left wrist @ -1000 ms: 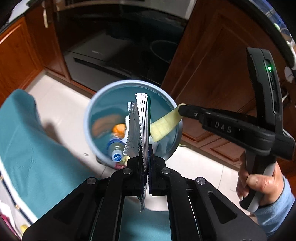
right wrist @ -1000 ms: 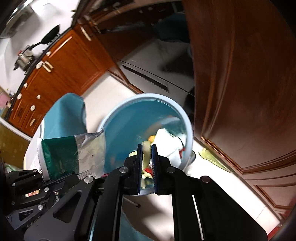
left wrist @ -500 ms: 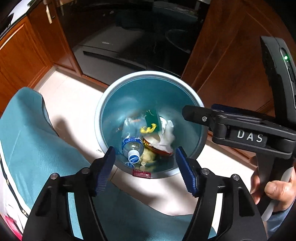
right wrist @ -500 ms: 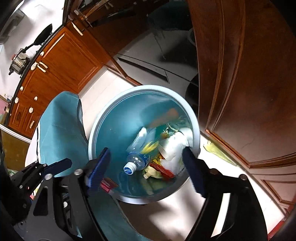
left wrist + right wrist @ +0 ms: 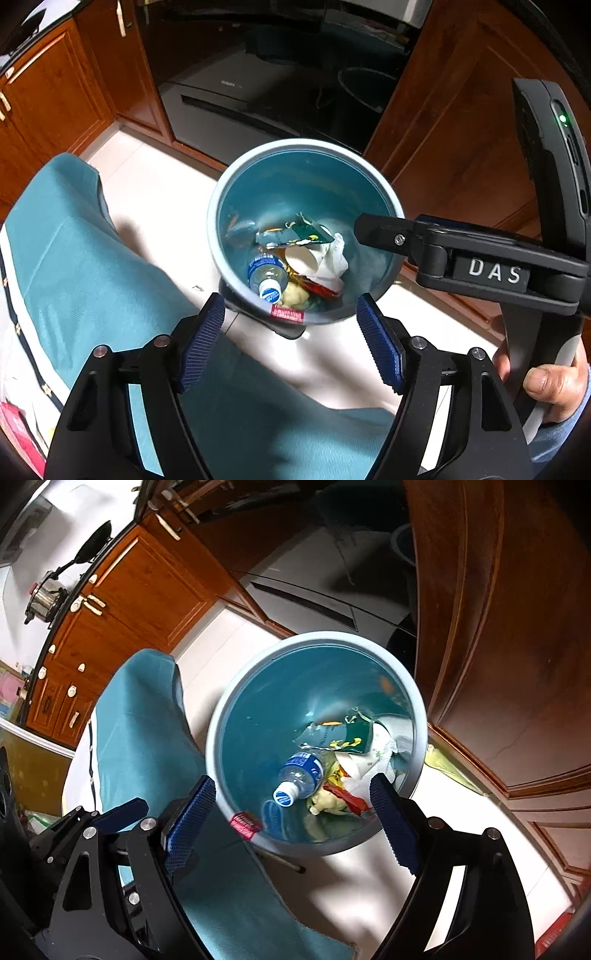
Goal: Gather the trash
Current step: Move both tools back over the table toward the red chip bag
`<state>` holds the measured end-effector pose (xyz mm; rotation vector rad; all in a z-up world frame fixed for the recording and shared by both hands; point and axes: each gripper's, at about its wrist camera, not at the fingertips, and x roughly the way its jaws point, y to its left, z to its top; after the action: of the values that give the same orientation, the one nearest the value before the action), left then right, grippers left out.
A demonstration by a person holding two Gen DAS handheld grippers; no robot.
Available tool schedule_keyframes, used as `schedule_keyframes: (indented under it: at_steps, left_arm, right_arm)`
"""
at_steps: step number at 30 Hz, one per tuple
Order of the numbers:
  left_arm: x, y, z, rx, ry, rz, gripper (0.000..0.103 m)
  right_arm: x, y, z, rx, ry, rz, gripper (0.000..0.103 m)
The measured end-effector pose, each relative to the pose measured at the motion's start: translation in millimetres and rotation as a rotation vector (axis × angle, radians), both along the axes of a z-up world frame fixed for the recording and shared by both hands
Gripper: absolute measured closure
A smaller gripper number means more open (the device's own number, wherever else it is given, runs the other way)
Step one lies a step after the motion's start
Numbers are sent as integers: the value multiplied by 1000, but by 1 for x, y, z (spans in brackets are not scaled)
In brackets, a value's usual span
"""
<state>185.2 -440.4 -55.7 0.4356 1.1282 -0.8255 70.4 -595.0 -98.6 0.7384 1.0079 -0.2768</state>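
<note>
both sets of tongs are hanging over the blue trash bin, and both have just been opening: the left gripper is spread wide with nothing between its blue pads, and the right gripper is the same, wide and empty. past the left tips, down in the bin, the green foil snack wrapper lies on top of the pile, with a clear plastic bottle, a paper cup and crumpled white tissue right around it. a teal cloth runs under and left of both tongs, and the person's right hand on the other handle shows off to the right of the left gripper.
</note>
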Motion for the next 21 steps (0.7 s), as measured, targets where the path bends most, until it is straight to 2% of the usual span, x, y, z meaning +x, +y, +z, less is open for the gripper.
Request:
schedule_keyframes:
  at_steps: [10, 21]
  left_arm:
    - [-13, 58, 31, -31, -57, 59, 25]
    - [-21, 167, 58, -45, -118, 172, 19]
  right_arm:
    - [6, 47, 30, -11, -33, 72, 21]
    - [30, 141, 65, -38, -55, 227, 21]
